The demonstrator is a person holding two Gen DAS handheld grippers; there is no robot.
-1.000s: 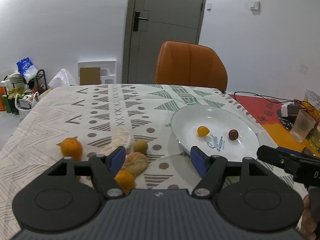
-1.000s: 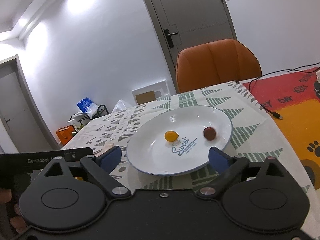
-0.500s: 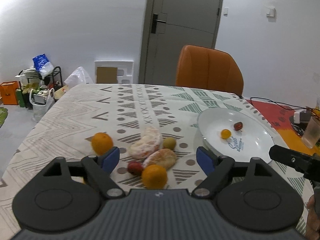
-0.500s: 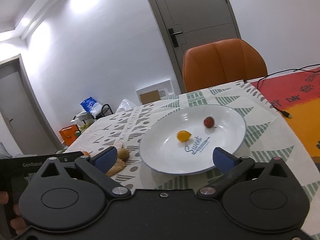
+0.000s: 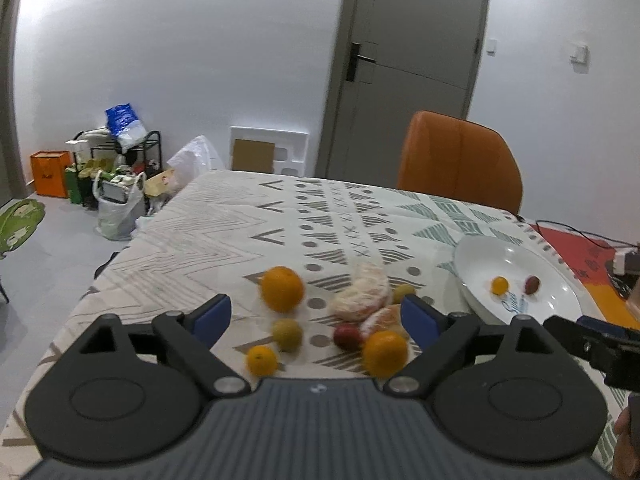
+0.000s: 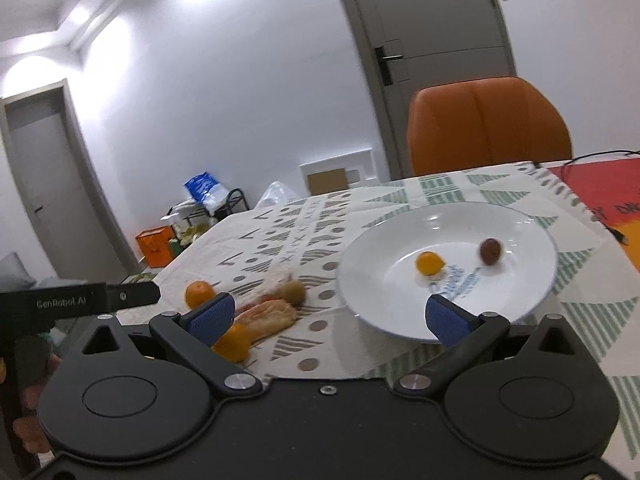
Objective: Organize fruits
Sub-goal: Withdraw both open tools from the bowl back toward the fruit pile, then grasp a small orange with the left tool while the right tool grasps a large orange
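A white plate (image 5: pixel 476 256) sits at the table's right and holds a small yellow fruit (image 5: pixel 499 285) and a dark red fruit (image 5: pixel 531 284). Loose on the cloth lie a large orange (image 5: pixel 281 288), a second orange (image 5: pixel 385 353), a small orange (image 5: pixel 261 360), a green fruit (image 5: pixel 287 333), a red fruit (image 5: pixel 346 336) and peeled citrus pieces (image 5: pixel 362 297). My left gripper (image 5: pixel 316 318) is open and empty above this pile. My right gripper (image 6: pixel 327 318) is open and empty, near the plate (image 6: pixel 368 256), with fruit (image 6: pixel 429 263) on it.
An orange chair (image 5: pixel 460 166) stands behind the table. A red and orange mat with cables (image 5: pixel 580 240) lies at the right. Bags and a rack (image 5: pixel 116 172) stand on the floor at the left. The table's left edge (image 5: pixel 116 256) drops to the floor.
Both grippers have swung left and drawn back. The fruit pile has come between the left fingers, with more fruit showing. The plate has shifted right in both views.
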